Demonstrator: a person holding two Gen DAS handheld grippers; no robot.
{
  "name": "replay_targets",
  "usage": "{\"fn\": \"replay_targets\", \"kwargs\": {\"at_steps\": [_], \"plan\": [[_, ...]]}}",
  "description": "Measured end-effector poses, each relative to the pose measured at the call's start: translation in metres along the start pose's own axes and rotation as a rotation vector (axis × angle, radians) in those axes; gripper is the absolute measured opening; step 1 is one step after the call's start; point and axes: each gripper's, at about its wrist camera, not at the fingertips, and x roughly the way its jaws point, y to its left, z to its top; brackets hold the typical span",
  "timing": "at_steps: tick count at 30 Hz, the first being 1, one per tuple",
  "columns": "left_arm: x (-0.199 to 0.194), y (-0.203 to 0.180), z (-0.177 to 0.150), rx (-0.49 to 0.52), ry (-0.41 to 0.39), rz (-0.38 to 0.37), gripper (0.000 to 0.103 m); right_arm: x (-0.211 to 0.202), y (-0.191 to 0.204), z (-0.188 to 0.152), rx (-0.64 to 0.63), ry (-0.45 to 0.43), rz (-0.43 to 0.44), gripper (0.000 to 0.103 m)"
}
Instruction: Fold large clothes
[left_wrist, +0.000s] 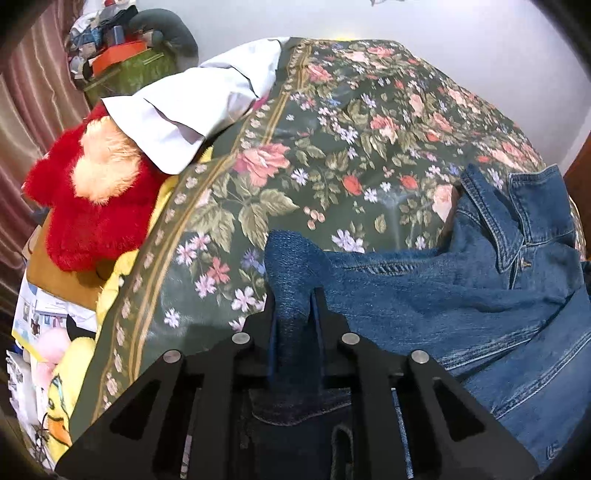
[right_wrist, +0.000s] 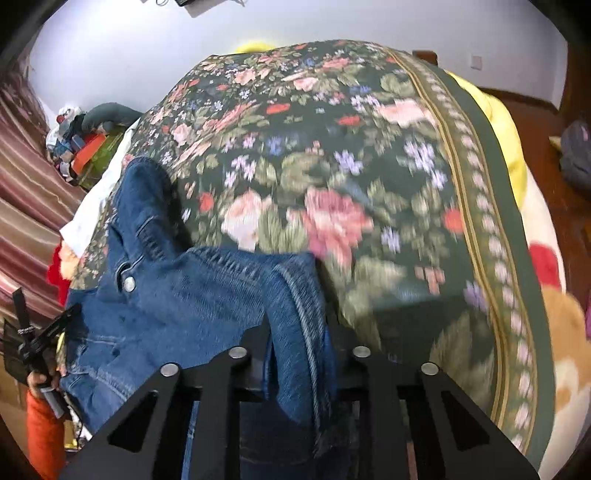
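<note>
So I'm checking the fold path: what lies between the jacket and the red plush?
Only bare floral bedspread lies between the jacket and the red plush, seen in the left wrist view.

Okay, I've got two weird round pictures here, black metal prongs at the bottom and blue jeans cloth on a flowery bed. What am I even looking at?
There is no robot here: a person holds a two-fingered gripper in each hand, and each gripper carries a wide-angle camera looking along its fingers. One picture comes from the left gripper, the other from the right gripper. The black prongs are the grippers' own fingers.

On the floral bedspread lies a blue denim garment with a collar and a button. Each gripper is shut on a fold of that denim. In the left view, a red plush toy and a white cloth sit at the bed's edge.
</note>
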Motion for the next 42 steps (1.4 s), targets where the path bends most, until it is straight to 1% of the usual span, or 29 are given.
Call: {"fn": "replay_targets", "kwargs": {"at_steps": [3, 5, 8, 10, 13, 15, 16, 18, 19, 20, 21, 23, 26, 28, 32, 34, 38, 41, 42], "plan": [[0.003, 0.007, 0.006, -0.023, -0.012, 0.032, 0.015, 0.011, 0.010, 0.015, -0.051, 0.006, -0.044, 0.017], [0.012, 0.012, 0.007, -0.038, 0.010, 0.054, 0.016, 0.019, 0.019, 0.018, -0.099, 0.012, -0.093, 0.018], [0.016, 0.013, 0.004, -0.030, 0.021, 0.066, 0.022, 0.022, 0.033, 0.012, -0.191, -0.007, -0.188, 0.018], [0.016, 0.014, 0.002, -0.019, 0.025, 0.072, 0.024, 0.021, 0.039, 0.005, -0.249, -0.013, -0.240, 0.022], [0.015, 0.013, -0.001, 0.002, 0.042, 0.082, 0.027, 0.018, 0.039, 0.000, -0.276, -0.011, -0.296, 0.033], [0.013, 0.011, -0.004, 0.011, 0.047, 0.091, 0.029, 0.014, 0.036, -0.002, -0.263, -0.009, -0.329, 0.050], [0.010, 0.010, -0.007, 0.018, 0.050, 0.101, 0.031, 0.011, 0.034, -0.003, -0.259, -0.008, -0.340, 0.055], [0.005, 0.008, -0.011, 0.037, 0.060, 0.118, 0.041, 0.004, 0.030, -0.007, -0.253, -0.002, -0.371, 0.074], [0.001, 0.007, -0.013, 0.051, 0.066, 0.131, 0.044, 0.000, 0.028, -0.009, -0.251, 0.002, -0.375, 0.076], [-0.004, 0.006, -0.016, 0.067, 0.071, 0.144, 0.049, -0.006, 0.026, -0.010, -0.243, 0.007, -0.367, 0.077], [-0.011, 0.005, -0.018, 0.080, 0.073, 0.152, 0.050, -0.015, 0.023, -0.012, -0.228, 0.015, -0.347, 0.077], [-0.027, 0.004, -0.022, 0.093, 0.070, 0.140, 0.050, -0.033, 0.021, -0.016, -0.196, 0.020, -0.306, 0.077], [-0.051, 0.005, -0.024, 0.090, 0.060, 0.122, 0.051, -0.073, 0.021, -0.026, -0.162, -0.003, -0.243, 0.077], [-0.075, 0.006, -0.026, 0.076, 0.030, 0.102, 0.051, -0.099, 0.024, -0.032, -0.167, -0.029, -0.227, 0.077], [-0.120, 0.007, -0.033, 0.046, -0.043, 0.068, 0.060, -0.145, 0.039, -0.049, -0.190, -0.072, -0.188, 0.078], [-0.146, 0.007, -0.040, 0.040, -0.085, 0.050, 0.062, -0.168, 0.048, -0.062, -0.216, -0.099, -0.170, 0.079], [-0.182, 0.009, -0.055, 0.046, -0.131, 0.020, 0.069, -0.204, 0.063, -0.091, -0.236, -0.146, -0.127, 0.092], [-0.202, 0.011, -0.073, 0.064, -0.146, 0.002, 0.077, -0.220, 0.071, -0.116, -0.241, -0.153, -0.101, 0.092], [-0.206, 0.012, -0.079, 0.066, -0.148, -0.001, 0.078, -0.223, 0.073, -0.125, -0.238, -0.148, -0.093, 0.092]]}}
